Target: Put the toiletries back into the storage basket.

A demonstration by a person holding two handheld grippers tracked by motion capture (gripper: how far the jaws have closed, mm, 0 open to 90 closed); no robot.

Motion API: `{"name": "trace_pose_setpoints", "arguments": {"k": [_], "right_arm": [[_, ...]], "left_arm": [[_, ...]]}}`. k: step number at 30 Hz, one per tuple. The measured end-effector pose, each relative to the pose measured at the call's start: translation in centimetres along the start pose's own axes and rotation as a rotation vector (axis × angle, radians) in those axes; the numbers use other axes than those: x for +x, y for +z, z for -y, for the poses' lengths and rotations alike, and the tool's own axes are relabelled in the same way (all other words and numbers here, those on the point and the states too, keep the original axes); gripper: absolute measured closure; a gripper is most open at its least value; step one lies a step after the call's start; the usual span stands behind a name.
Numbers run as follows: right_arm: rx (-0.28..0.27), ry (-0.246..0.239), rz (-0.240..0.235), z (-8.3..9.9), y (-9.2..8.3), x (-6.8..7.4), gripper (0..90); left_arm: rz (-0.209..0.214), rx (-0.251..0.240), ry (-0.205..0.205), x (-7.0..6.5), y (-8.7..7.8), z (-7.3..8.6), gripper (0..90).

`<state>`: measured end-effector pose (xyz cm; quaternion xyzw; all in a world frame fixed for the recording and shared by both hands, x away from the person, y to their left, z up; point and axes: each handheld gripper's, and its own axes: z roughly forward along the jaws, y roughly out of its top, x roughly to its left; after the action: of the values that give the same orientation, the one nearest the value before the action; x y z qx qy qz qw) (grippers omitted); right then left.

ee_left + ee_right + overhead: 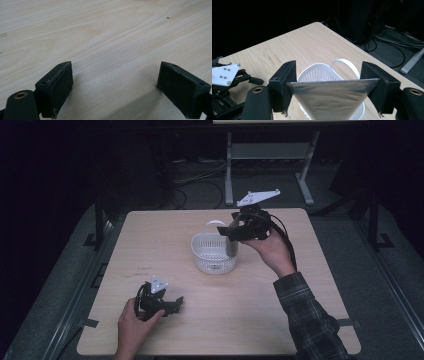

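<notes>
My right gripper (231, 234) is shut on a silver foil pouch (232, 246) and holds it by its top edge over the right side of a white perforated basket (201, 241) at the table's middle. In the right gripper view the pouch (329, 98) spans the gap between the two black jaws of that gripper (329, 83), hanging down in front of the basket (315, 73) and its loop handle (348, 65). My left gripper (174, 303) rests low on the table near the front left. Its jaws stand wide apart with only bare wood between them (115, 82).
The light wooden table (280, 290) has bare room in front of and to both sides of the basket. Beyond its far edge lie a dark floor, cables (200, 175) and a metal stand's legs (229, 175). A plaid sleeve (310, 320) crosses the front right.
</notes>
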<state>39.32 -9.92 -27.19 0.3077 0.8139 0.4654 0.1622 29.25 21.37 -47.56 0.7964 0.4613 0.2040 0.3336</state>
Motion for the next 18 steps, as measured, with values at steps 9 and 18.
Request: {"name": "trace_pose_setpoints", "arguments": {"k": [9, 18], "right_arm": [[0.001, 0.005, 0.014, -0.1, 0.9, -0.5, 29.8], [0.011, 0.012, 0.024, 0.1, 1.8, -1.1, 29.9]], "left_arm": [[-0.001, -0.002, 0.000, 0.0, 0.0, 0.0, 12.1], [-0.002, -0.002, 0.000, 0.0, 0.0, 0.0, 12.1]]}}
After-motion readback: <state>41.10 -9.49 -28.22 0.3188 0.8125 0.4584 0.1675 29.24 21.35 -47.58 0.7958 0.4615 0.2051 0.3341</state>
